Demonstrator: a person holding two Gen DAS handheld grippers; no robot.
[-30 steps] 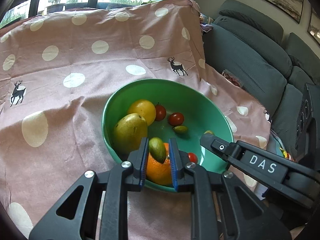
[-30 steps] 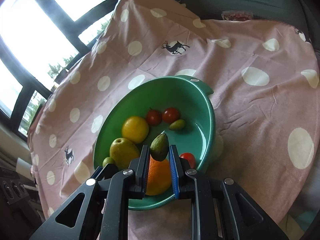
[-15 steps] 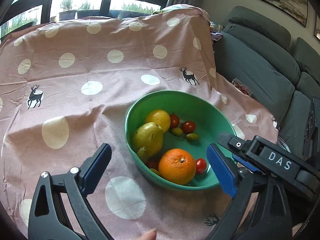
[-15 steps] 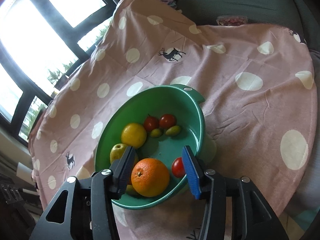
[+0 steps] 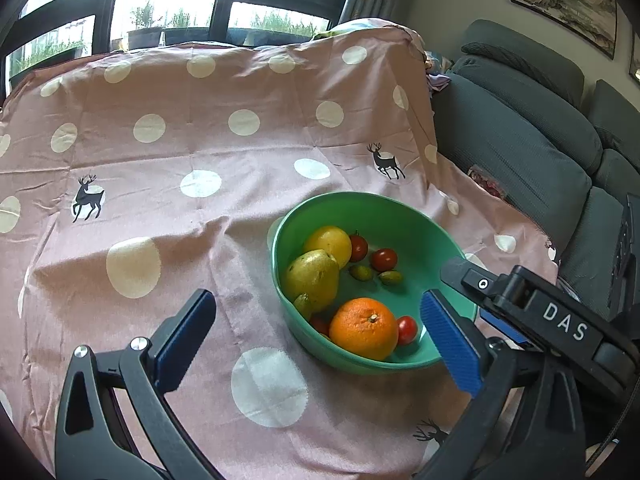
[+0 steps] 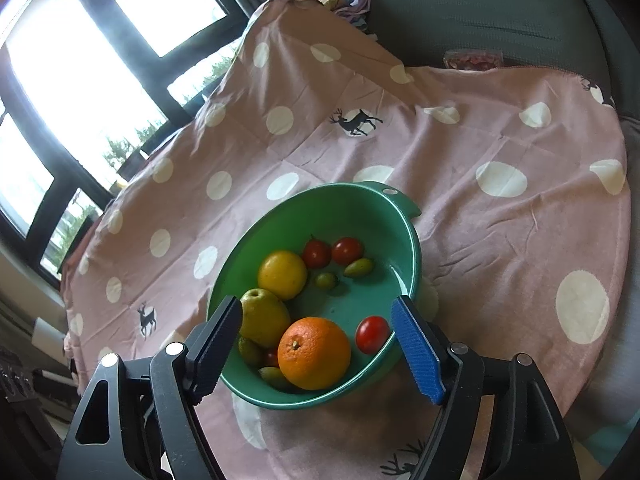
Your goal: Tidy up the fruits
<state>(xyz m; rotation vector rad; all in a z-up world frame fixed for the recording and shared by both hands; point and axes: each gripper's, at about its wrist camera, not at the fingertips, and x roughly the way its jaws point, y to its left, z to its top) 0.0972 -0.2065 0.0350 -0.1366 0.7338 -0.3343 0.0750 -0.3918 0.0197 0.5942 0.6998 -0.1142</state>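
A green bowl stands on the pink dotted cloth. It holds an orange, a yellow-green pear, a yellow citrus, red tomatoes and small green fruits. My left gripper is open and empty, near the bowl's front left. My right gripper is open and empty, above the bowl's near rim; it also shows in the left wrist view.
The pink cloth with white dots and deer prints covers the table. A grey sofa stands to the right. Windows are behind the table.
Both grippers were shut on small green fruits over the bowl. They opened, the fruits dropped into the bowl, and both grippers pulled back and up.
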